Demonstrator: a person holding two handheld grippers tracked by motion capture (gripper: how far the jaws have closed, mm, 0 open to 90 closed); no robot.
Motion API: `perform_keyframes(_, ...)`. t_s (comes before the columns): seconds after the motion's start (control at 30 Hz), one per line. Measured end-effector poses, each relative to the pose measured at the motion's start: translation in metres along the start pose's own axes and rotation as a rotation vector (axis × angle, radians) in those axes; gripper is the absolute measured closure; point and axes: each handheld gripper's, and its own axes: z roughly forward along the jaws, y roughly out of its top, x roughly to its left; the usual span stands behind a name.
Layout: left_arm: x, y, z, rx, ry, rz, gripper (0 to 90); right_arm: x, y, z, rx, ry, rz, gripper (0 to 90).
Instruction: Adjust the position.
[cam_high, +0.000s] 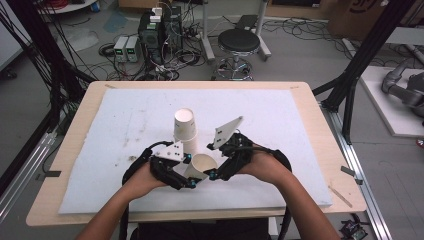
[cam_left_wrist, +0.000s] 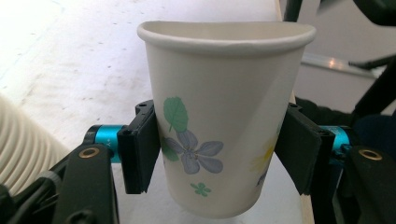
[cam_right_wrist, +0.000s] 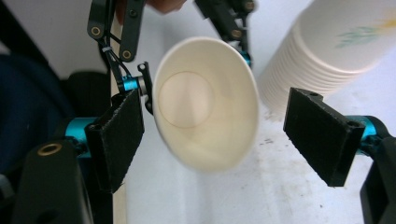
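Your left gripper (cam_high: 189, 172) sits low centre of the high view, just left of frame middle, w/ its jaws clamped on a single paper cup (cam_high: 201, 167). In the left gripper view that cup (cam_left_wrist: 224, 112) stands between the two black pads (cam_left_wrist: 142, 149), both pressing its sides; the wall carries a flower print and the rim is squashed to a flat-backed oval near the top of the frame. In the high view the cup is tilted, mouth facing up and to the right toward your other hand.

Your right gripper (cam_high: 216, 172) is just right of the cup, lower centre of the high view, grey plate angled up. Its jaws are apart and hold nothing: in the right gripper view the left pad (cam_right_wrist: 119, 140) is just beside the cup's rim, can't tell if touching, and the right pad stands well clear at the right of the frame. The cup's open mouth (cam_right_wrist: 205, 102) faces this camera, centre of frame, bottom disc visible inside.

A stack of paper cups (cam_high: 185, 129) stands upright on the white mat (cam_high: 125, 115), just above the held cup in the high view, near frame centre. Same stack (cam_right_wrist: 327, 56) shows upper right in the right gripper view.

The mat lies on a wooden table (cam_high: 80, 110).
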Motion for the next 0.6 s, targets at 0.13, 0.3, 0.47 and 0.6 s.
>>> perform_keyframes(0.13, 0.001, -0.012, -0.01, -0.054, 0.03, -0.041, 34.9, -0.001, -0.023, -0.013, -0.116, -0.062, 0.071, 20.5)
perform_keyframes(0.3, 0.005, -0.029, -0.026, -0.13, 0.117, -0.102, 33.9, -0.002, -0.055, -0.025, -0.206, -0.149, 0.176, 20.5)
perform_keyframes(0.47, 0.009, -0.044, -0.044, -0.218, 0.195, -0.141, 33.9, -0.002, -0.091, -0.033, -0.287, -0.258, 0.257, 20.5)
perform_keyframes(0.6, 0.01, -0.052, -0.059, -0.295, 0.24, -0.147, 34.0, -0.006, -0.127, -0.036, -0.332, -0.35, 0.334, 20.5)
